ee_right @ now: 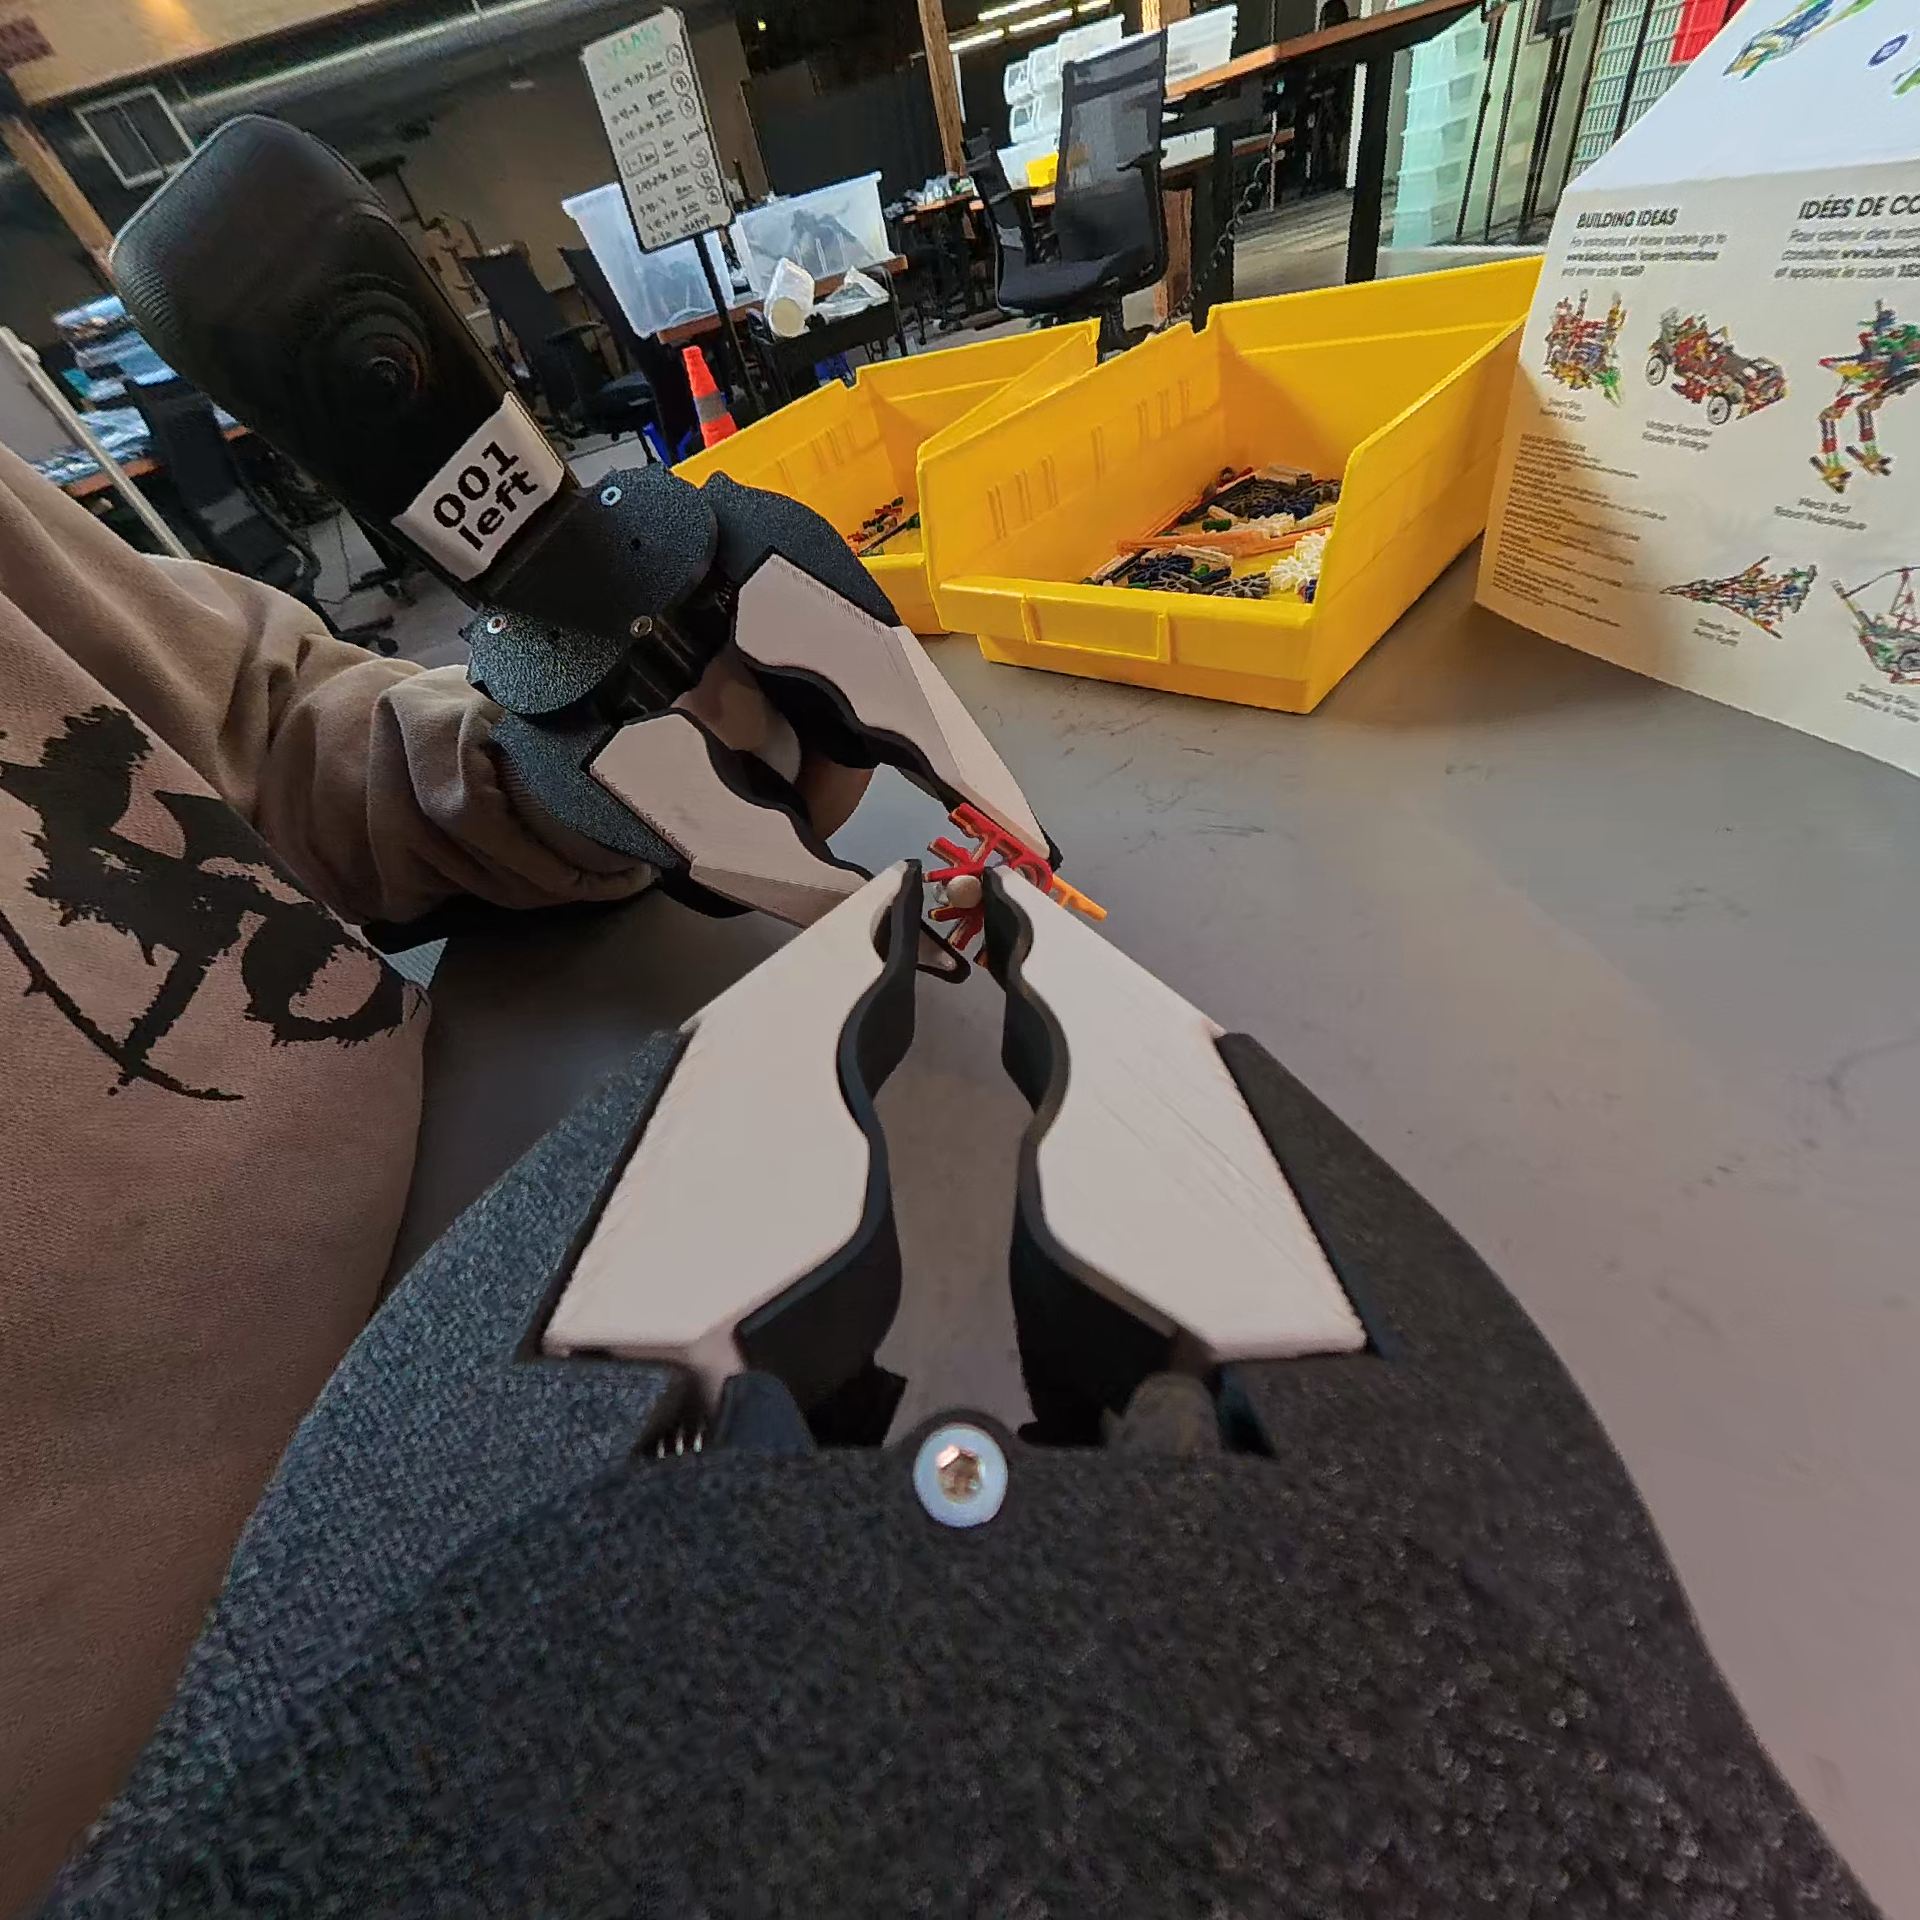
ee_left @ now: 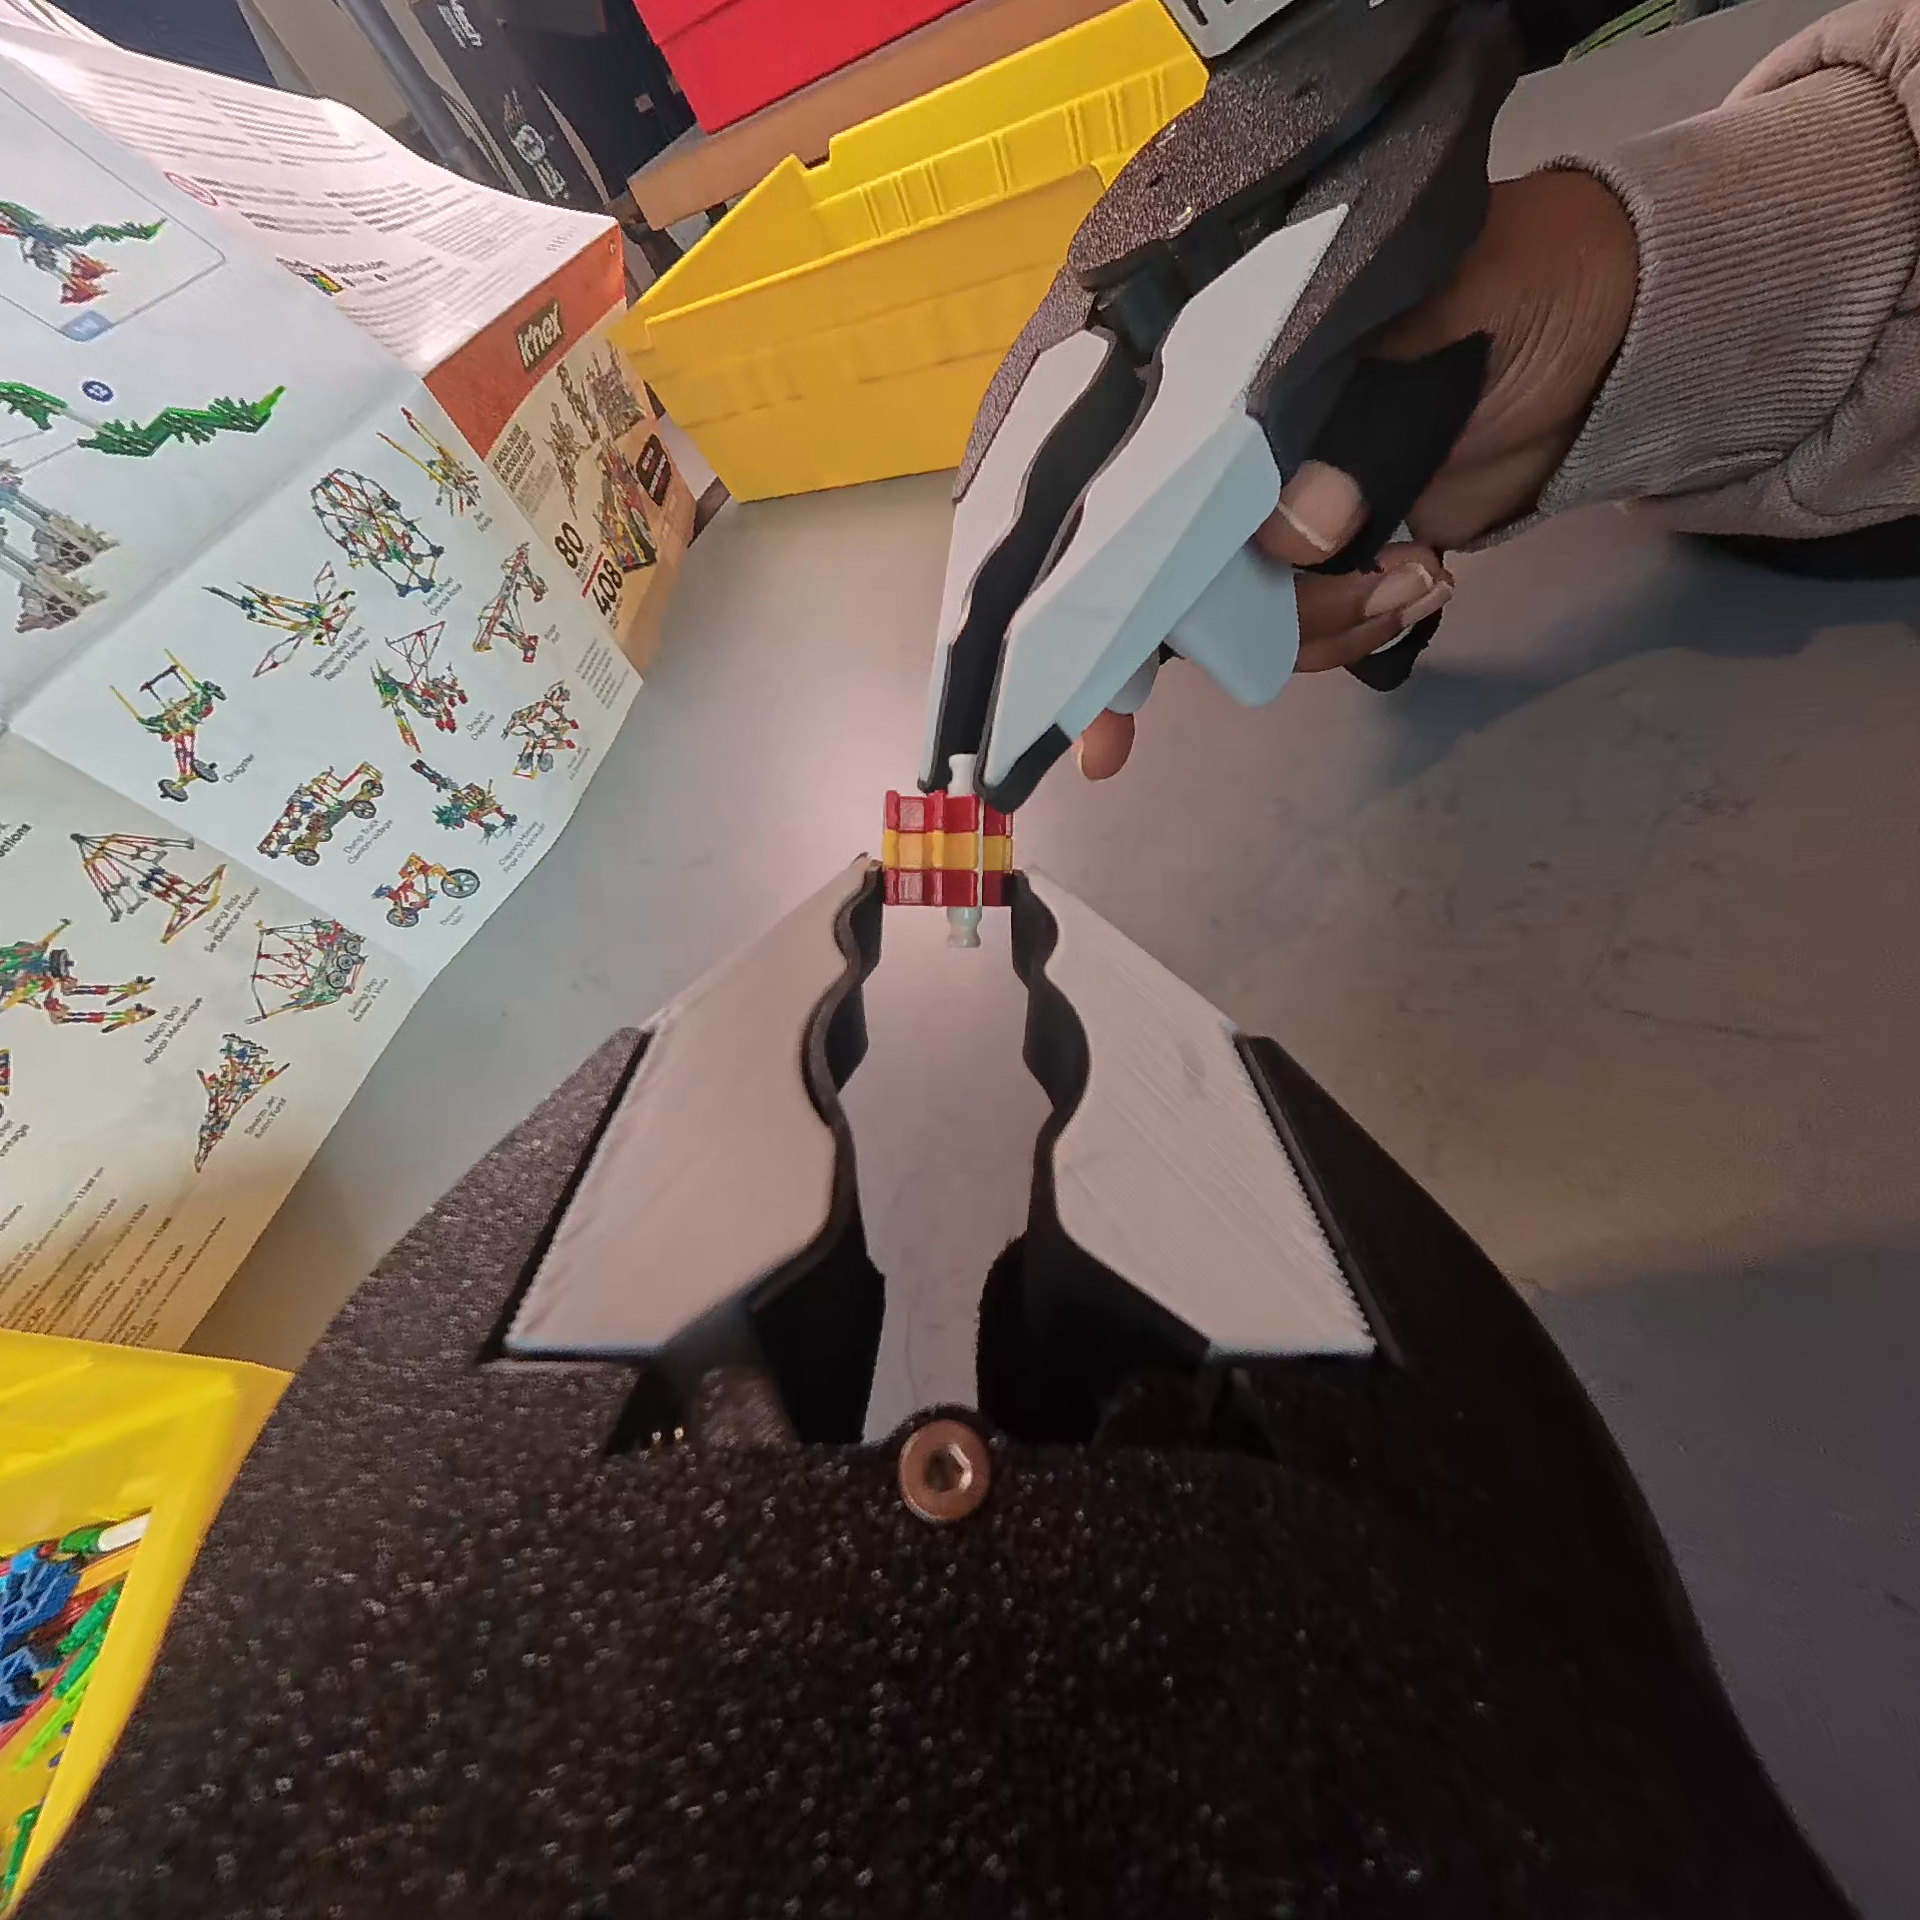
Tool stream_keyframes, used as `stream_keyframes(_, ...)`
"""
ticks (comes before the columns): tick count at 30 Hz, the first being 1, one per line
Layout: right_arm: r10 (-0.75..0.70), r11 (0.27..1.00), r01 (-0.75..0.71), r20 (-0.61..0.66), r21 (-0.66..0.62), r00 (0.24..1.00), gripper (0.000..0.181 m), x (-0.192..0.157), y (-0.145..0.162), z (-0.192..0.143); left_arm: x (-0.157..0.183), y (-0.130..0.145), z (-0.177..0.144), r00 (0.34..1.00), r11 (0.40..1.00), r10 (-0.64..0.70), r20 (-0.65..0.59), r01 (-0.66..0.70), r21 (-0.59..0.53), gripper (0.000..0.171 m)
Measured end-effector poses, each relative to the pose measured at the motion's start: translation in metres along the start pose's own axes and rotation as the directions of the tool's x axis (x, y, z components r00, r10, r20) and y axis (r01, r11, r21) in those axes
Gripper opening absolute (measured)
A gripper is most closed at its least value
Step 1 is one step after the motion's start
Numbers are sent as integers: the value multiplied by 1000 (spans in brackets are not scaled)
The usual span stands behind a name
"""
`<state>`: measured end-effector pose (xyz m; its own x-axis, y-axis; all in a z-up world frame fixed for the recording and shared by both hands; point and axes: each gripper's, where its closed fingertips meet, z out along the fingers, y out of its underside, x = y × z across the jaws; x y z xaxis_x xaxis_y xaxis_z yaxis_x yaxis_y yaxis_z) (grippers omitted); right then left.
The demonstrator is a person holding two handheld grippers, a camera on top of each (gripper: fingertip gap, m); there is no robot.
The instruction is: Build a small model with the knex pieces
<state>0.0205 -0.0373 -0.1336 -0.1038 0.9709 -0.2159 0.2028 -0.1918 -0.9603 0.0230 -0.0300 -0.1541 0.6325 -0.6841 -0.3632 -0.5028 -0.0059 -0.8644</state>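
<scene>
- Left gripper (ee_left: pixel 945 883): fingers closed on a stack (ee_left: pixel 940 847) of red and yellow connectors, held clear above the table (ee_left: pixel 1455 1039); the tips press the stack's two sides.
- Rod (ee_left: pixel 961 920): short, white, run through the stack's middle; one end shows below the stack, the other above it.
- Right gripper (ee_left: pixel 961 784): comes in from above in the left wrist view, fingers pinched together on the rod's upper end, tips just touching the top of the stack.
- Stage, judged: three connector layers already sit on the rod; whether more are to go on cannot be told.
- Right wrist view: the same meeting point, with red and orange connector spokes (ee_right: pixel 987 868) showing between the two grippers' tips.
- Bins (ee_right: pixel 1195 499): two yellow, at the far side of the table, well apart from the grippers, each holding loose coloured parts; a third bin (ee_left: pixel 62 1538) at near left.
- Leaflet (ee_left: pixel 260 644): folded, standing on the table at the left, printed with model pictures.
- Box (ee_left: pixel 561 436): set carton behind the leaflet.
</scene>
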Motion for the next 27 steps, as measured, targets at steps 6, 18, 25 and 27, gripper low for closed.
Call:
stream_keyframes(6,-25,999,26,16,-29,1000,3,-3,3,-1,6,1,1,1000,1000,14,-26,-14,2,24)
stream_keyframes(18,-227,939,296,328,-176,917,3,-58,31,-15,58,-8,-27,713,939,-266,-648,344,-8,47)
stream_keyframes(25,-283,825,467,483,-318,829,3,-80,60,-19,103,2,-27,589,993,-119,-799,92,-80,37)
stream_keyframes(27,-295,769,521,517,-370,803,3,-80,69,-23,112,6,-23,578,997,-67,-813,3,-80,36)
